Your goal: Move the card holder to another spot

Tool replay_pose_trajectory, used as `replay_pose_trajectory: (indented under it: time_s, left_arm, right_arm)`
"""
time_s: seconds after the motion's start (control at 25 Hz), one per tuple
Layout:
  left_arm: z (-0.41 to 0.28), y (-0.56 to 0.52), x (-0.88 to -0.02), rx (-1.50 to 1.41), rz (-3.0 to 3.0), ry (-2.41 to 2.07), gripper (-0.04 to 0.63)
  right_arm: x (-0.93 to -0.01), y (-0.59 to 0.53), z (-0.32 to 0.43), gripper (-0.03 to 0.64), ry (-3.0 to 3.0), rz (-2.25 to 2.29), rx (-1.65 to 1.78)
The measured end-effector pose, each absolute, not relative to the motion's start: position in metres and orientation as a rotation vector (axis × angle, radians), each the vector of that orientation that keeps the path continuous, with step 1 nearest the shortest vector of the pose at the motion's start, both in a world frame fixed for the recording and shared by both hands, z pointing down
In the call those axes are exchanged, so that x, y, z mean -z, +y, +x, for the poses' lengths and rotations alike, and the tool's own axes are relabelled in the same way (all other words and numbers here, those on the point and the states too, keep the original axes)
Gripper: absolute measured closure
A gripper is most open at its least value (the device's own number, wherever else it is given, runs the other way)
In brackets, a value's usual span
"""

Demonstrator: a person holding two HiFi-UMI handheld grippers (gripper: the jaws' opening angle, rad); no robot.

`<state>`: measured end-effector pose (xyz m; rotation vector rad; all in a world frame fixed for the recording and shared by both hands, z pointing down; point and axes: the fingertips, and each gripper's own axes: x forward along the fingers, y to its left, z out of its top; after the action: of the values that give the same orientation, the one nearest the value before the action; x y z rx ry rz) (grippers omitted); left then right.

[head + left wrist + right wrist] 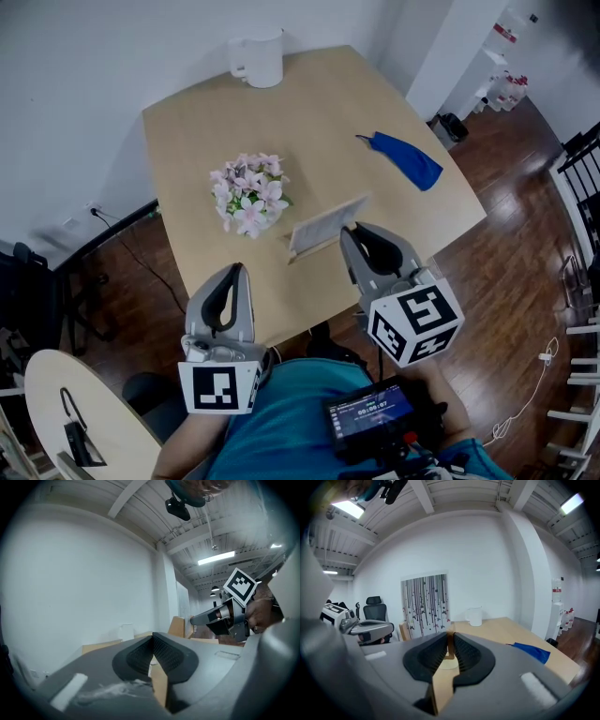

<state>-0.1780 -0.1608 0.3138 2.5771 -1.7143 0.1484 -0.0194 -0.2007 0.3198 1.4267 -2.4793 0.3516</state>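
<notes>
The card holder (322, 229) is a wooden base with an upright striped card, near the table's (375, 103) front edge, right of the flowers. My right gripper (349, 234) is at its right end. In the right gripper view the pads are closed on a wooden end of the card holder (450, 647), and the striped card (424, 604) rises to the left. My left gripper (234, 274) hovers over the front edge, left of the holder, jaws shut with nothing between them (153, 638). The left gripper view shows the right gripper (206, 618) by the holder (177, 626).
A bunch of pink and white flowers (248, 195) stands just left of the holder. A white pitcher (258, 58) is at the far edge, a blue cloth (408, 157) at the right. A round side table (75, 403) is at lower left, an office chair (375, 604) beyond.
</notes>
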Motion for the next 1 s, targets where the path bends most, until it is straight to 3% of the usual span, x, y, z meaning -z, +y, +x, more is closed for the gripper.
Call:
replay_pose_trajectory:
  time_s: [1.0]
  left_arm:
    - [-0.1765, -0.1637, -0.3209, -0.154, 2.556, -1.716, 0.580]
  right_arm:
    - [-0.3243, -0.2032, -0.0182, 0.580, -2.490, 1.420, -0.372]
